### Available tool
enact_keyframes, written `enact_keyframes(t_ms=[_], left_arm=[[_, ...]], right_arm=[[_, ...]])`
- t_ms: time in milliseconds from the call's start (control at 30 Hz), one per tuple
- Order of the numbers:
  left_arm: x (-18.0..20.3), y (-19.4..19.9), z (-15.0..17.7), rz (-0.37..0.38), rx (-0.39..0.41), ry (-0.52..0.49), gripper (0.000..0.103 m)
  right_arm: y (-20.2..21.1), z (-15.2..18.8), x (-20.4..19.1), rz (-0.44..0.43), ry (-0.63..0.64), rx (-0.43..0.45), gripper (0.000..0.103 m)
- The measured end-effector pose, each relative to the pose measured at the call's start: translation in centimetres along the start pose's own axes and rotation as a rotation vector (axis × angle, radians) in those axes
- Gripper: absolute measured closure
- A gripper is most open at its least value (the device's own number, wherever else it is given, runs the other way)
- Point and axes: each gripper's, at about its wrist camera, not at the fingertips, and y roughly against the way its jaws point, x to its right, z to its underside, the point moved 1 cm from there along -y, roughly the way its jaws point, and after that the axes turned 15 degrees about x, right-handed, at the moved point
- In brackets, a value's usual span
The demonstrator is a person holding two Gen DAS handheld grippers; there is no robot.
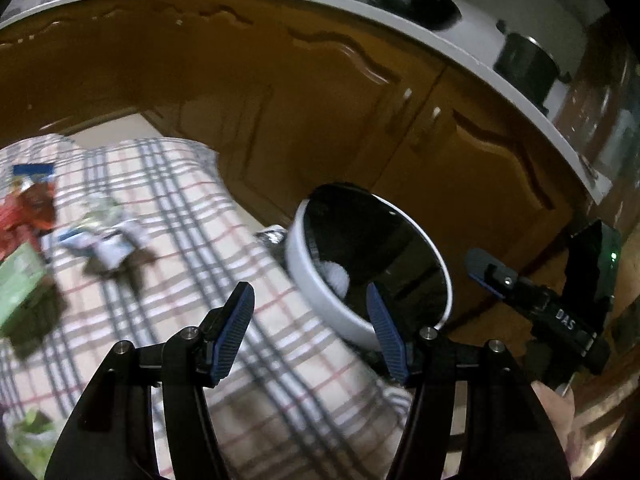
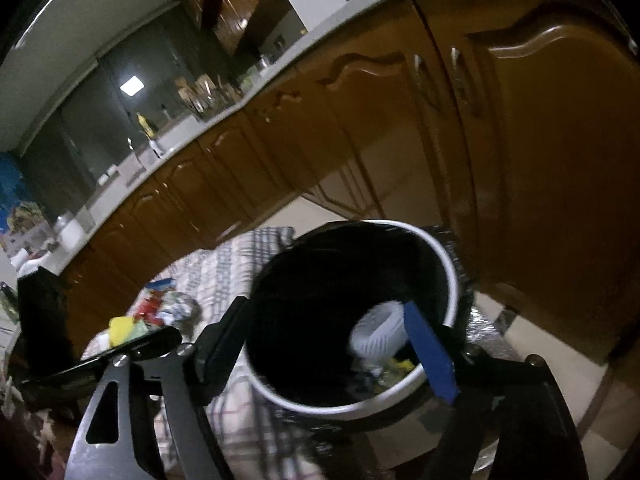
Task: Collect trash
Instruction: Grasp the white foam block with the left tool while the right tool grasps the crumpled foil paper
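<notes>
While both hand-held grippers (image 1: pixel 310 332) (image 2: pixel 336 344) gape empty, only right view shows bin (image 2: pixel 448 264) contents.

glossy brown wood cabinet doors (image 1: pixel 320 92); woven checked cloth (image 1: pixel 224 248); smooth white plastic bin (image 2: pixel 360 400) with shiny black liner (image 2: pixel 320 280); ribbed blue pads (image 1: pixel 386 332) on matt black fingers.

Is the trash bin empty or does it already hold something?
Not empty: the trash bin holds a white ribbed item and small scraps.
</notes>
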Motion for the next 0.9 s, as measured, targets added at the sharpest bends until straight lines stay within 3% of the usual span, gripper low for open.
enact_keyframes(t_ms=[300,900], left_arm=[[-3.9,5.2,0.6,-0.092,0.078,0.038,0.040],[-12.4,14.0,0.6,-0.286,0.189,0.126,0.035]], right_arm=[[-0.9,2.1,-3.9,-0.082,-0.023,-0.027,0.014],[-3.0,5.6,-12.2,-0.228,0.074,-0.114,0.014]])
